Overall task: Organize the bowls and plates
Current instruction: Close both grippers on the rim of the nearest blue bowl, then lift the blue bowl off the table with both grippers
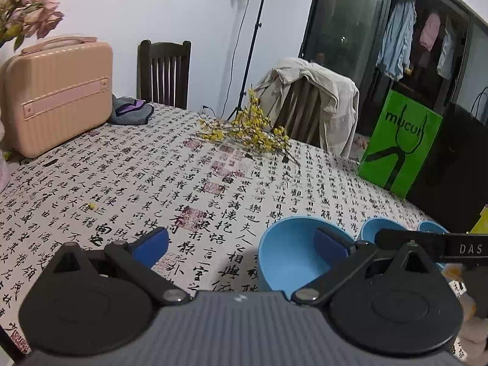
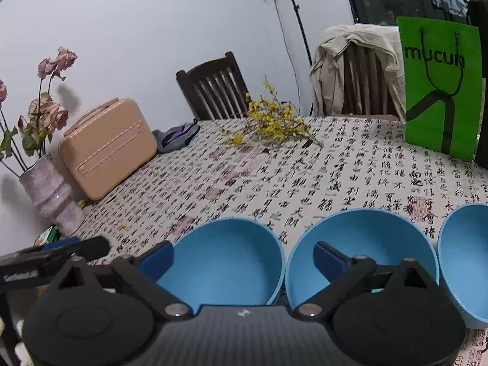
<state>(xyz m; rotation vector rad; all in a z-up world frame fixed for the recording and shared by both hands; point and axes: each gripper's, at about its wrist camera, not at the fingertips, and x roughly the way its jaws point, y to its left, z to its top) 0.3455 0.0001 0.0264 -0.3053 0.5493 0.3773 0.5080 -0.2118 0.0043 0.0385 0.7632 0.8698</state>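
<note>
Right wrist view shows three light blue bowls in a row on the near part of the bench: the left bowl (image 2: 225,262), the middle bowl (image 2: 363,250) just beside it, and a third bowl (image 2: 466,259) cut off by the right edge. All three stand upright and look empty. The right gripper (image 2: 244,257) hangs above them with its jaws spread wide, gripping nothing; one blue pad (image 2: 157,259) sits over the left bowl's near rim, the other over the middle bowl.

Left wrist view shows the left gripper (image 1: 241,244) also spread wide and empty, its right pad (image 1: 331,244) in front of the nearest bowl (image 1: 286,256), its left pad over bare cloth. The two farther bowls peek out behind the other gripper's black arm.

A calligraphy-printed tablecloth (image 2: 274,177) covers the bench. Farther back lie a spray of yellow flowers (image 2: 274,119), a peach hard case (image 2: 106,146), a folded grey and purple cloth (image 2: 177,135), a green paper bag (image 2: 442,85), and a pale vase of dried pink roses (image 2: 48,189). Two dark wooden chairs stand behind, one draped with a beige jacket (image 2: 335,61).
</note>
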